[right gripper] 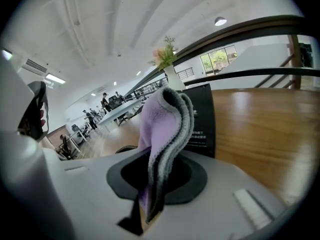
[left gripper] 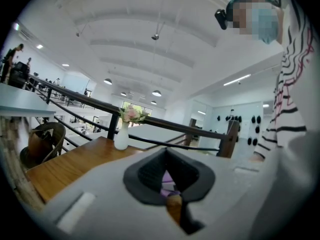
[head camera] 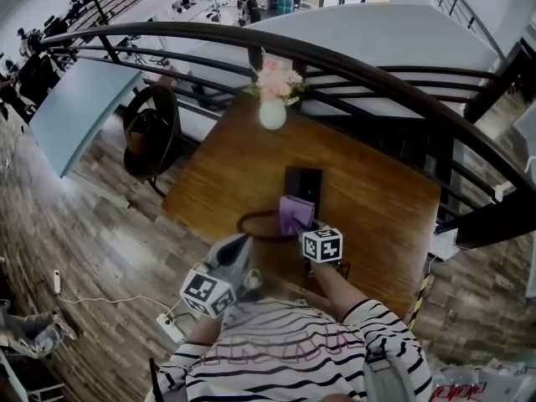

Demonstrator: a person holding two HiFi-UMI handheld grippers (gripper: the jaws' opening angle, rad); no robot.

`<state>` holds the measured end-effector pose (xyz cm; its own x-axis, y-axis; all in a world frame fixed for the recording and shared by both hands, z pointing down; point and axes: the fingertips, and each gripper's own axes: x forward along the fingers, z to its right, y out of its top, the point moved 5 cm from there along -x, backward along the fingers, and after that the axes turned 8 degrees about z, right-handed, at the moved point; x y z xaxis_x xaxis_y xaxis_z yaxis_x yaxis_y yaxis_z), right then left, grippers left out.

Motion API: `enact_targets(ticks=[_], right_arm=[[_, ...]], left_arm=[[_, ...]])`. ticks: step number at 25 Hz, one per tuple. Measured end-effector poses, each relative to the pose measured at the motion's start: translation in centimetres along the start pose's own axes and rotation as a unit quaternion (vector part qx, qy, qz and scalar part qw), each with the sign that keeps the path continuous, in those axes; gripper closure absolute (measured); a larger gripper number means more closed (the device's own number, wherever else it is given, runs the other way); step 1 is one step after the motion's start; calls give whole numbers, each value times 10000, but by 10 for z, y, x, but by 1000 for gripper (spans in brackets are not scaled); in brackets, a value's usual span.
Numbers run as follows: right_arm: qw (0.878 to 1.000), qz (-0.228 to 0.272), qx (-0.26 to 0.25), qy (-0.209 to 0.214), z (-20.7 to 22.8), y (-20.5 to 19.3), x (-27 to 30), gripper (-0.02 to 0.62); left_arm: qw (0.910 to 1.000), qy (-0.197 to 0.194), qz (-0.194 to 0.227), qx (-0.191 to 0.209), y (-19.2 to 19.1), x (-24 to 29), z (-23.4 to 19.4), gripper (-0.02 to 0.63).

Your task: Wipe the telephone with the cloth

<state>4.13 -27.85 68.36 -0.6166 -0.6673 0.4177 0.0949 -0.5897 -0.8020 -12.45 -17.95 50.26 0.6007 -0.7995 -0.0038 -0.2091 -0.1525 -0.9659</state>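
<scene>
The purple cloth [head camera: 295, 213] [right gripper: 160, 129] sits in the middle of the head view, a bit below the center. It is pinched tight in the right gripper [head camera: 310, 227] [right gripper: 159, 176]. In the right gripper view the cloth sticks up out of the closed jaws in soft purple and grey folds. The black telephone [head camera: 305, 182] [right gripper: 204, 119] lies flat on the brown wooden table [head camera: 377, 199] [right gripper: 265, 129]. In the head view it is just above the cloth, and the top edge of the cloth lies over the near end of the telephone. In the right gripper view the telephone shows just behind the cloth, to its right. The left gripper [head camera: 244, 241] [left gripper: 166, 153] is in the lower left part of the head view, beside the cloth and apart from it. Its jaws are pressed together at the tips and hold nothing; a bit of purple shows through the small gap under the tips. At the far edge of the table, higher in the head view, stands a white vase [head camera: 272, 114] [left gripper: 121, 138] with pink flowers. Behind it runs a dark railing [head camera: 377, 65]. A round chair [head camera: 151, 132] stands on the floor at the left of the table.
</scene>
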Motion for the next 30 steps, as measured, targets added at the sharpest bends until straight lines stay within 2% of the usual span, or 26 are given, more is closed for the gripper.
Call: enact_targets(ticks=[11, 19, 24, 30], right_arm=[[9972, 90, 260, -699, 51, -1, -39, 544], [9930, 180, 402, -1092, 72, -3, -63, 544], [9926, 341, 489, -1054, 65, 5, -75, 543], [9935, 795, 410, -708, 35, 27, -97, 543]], left_arm=[[9998, -161, -33, -75, -5, 10, 4, 603], [9991, -399, -44, -150, -7, 23, 7, 603], [9984, -530, -84, -172, -5, 31, 10, 603], [9979, -631, -40, -142, -1, 35, 13, 604]])
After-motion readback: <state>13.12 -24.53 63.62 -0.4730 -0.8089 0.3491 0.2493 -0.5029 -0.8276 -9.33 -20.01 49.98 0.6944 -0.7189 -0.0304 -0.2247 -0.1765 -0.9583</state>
